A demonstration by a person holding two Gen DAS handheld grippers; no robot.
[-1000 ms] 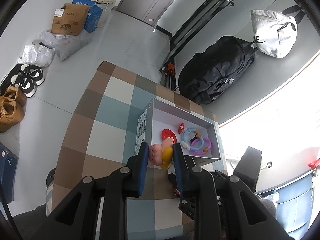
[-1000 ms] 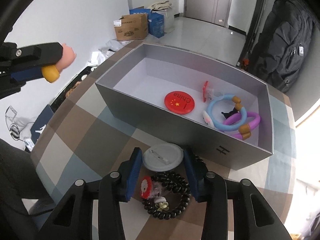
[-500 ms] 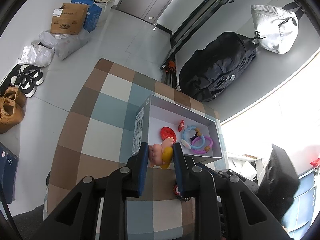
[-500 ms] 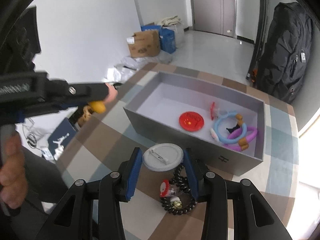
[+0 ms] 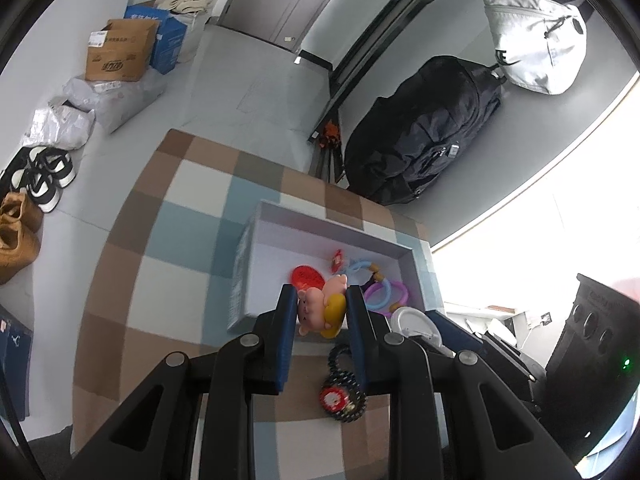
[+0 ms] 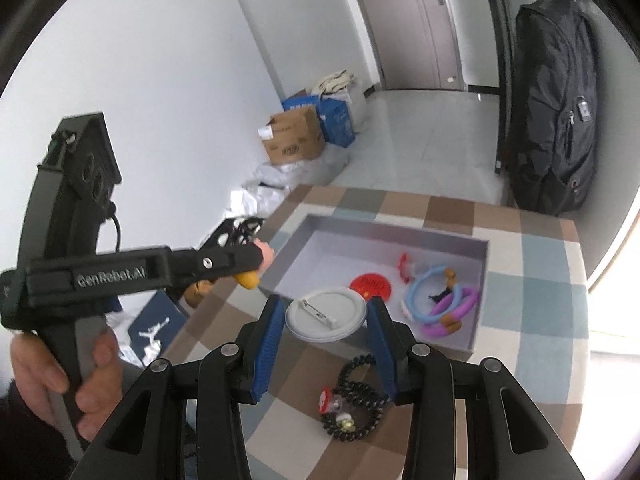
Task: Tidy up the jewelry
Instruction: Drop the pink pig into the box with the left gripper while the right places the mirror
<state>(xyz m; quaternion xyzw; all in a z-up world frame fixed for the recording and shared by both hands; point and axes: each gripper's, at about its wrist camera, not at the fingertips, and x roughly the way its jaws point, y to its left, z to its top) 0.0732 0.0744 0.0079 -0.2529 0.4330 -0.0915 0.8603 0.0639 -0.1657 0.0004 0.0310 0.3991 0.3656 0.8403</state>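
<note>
The left gripper is clenched on a pink and yellow pig toy, held in the air above the near wall of the grey box. The toy lies crosswise between the two fingers, its snout toward the left finger and its yellow part against the right one. In the right wrist view the gripper's side reads "GenRobot.AI", and a bare hand grips its handle.

The right gripper grasps a round white badge by its edges. The badge is held flat, back side up, its pin bar running left to right across it, just above the box's near left corner.

Inside the box, toward its right end, lie a red disc with yellow writing that seems to read "China", a small red clip, a blue ring and a purple ring, the two rings overlapping. A black beaded bracelet with a red charm rests on the checked tablecloth near the front edge, outside the box. A brown carton on the floor bears print too small to read.
</note>
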